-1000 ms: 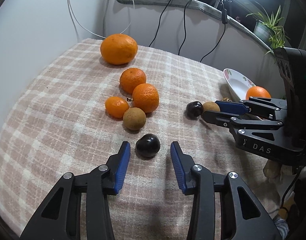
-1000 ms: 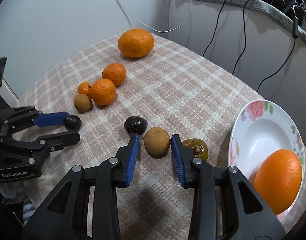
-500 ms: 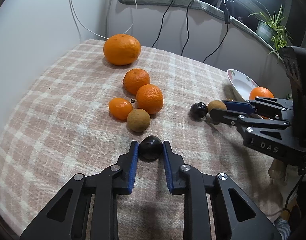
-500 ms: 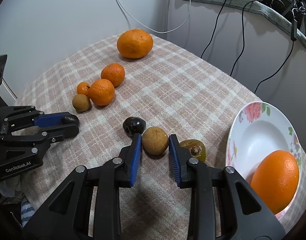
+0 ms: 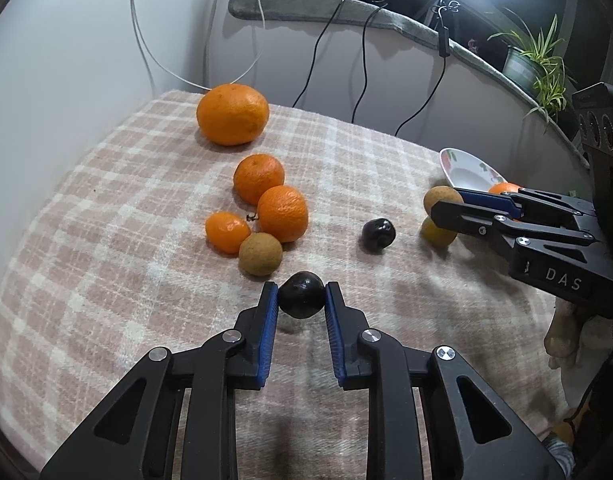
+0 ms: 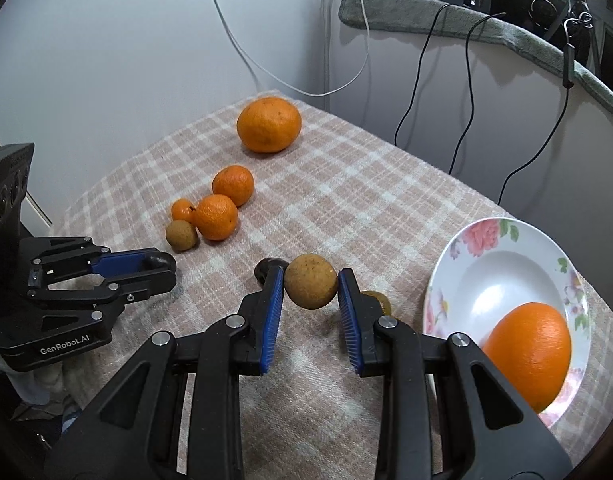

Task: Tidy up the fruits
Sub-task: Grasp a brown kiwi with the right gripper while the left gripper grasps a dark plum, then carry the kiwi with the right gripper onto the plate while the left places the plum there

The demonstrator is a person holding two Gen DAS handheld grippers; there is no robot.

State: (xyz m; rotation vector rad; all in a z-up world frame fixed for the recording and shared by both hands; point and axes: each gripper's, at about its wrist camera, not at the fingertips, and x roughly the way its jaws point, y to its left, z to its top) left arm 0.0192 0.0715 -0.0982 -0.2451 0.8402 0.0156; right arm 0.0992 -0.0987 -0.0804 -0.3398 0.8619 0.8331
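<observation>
My left gripper [image 5: 301, 295] is shut on a small dark round fruit [image 5: 300, 294] that rests on the checked cloth. My right gripper [image 6: 311, 286] is shut on a brown round fruit [image 6: 310, 286] and holds it a little above the cloth. Behind its left finger a second dark fruit [image 6: 263, 267] peeks out, and a yellow-brown fruit [image 6: 376, 300] lies behind its right finger. A flowered white plate [image 6: 486, 268] at the right holds an orange [image 6: 526, 354]. In the left wrist view the right gripper [image 5: 446, 208] comes in from the right with the brown fruit [image 5: 436, 197].
A big orange [image 5: 232, 114] sits at the back of the cloth, with three smaller oranges [image 5: 282, 213] and another brown fruit [image 5: 260, 254] clustered in the middle. Cables hang down the wall behind. A potted plant [image 5: 534, 60] stands on the ledge at the far right.
Both grippers closed on their fruits, the left on the dark one, the right on the brown one. The right gripper then lifted the brown fruit off the cloth.
</observation>
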